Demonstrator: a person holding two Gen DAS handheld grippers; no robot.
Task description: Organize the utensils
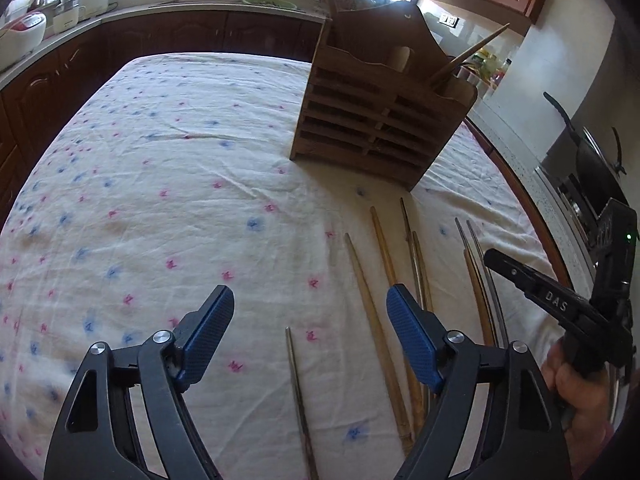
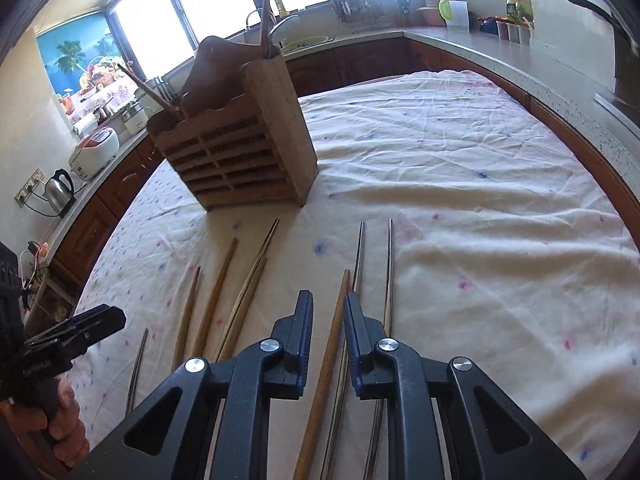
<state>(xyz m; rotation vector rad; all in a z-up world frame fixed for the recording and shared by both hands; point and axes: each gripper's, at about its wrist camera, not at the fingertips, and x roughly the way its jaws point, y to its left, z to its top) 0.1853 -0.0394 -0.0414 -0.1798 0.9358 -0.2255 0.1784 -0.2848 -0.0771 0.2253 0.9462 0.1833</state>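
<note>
A slatted wooden utensil holder point(image 1: 376, 120) point(image 2: 240, 148) stands on the flowered tablecloth point(image 1: 180, 184) with a few chopsticks upright in it. Several wooden and metal chopsticks lie side by side in front of it. My left gripper point(image 1: 310, 312) is open above the left end of that row, over a wooden chopstick point(image 1: 372, 312) and a thin dark one point(image 1: 298, 392). My right gripper point(image 2: 329, 304) hovers low with its jaws narrow around a brown wooden chopstick point(image 2: 328, 356); a gap shows on both sides, so the pads do not press it. Two metal chopsticks point(image 2: 390, 272) lie just to its right.
Kitchen counters with dark wooden cabinets ring the table. On them are a kettle point(image 2: 60, 190), a rice cooker point(image 2: 96, 148), a dish rack point(image 2: 352, 4) and a dark pan point(image 1: 592, 160). A person's hand point(image 2: 60, 420) holds the left gripper.
</note>
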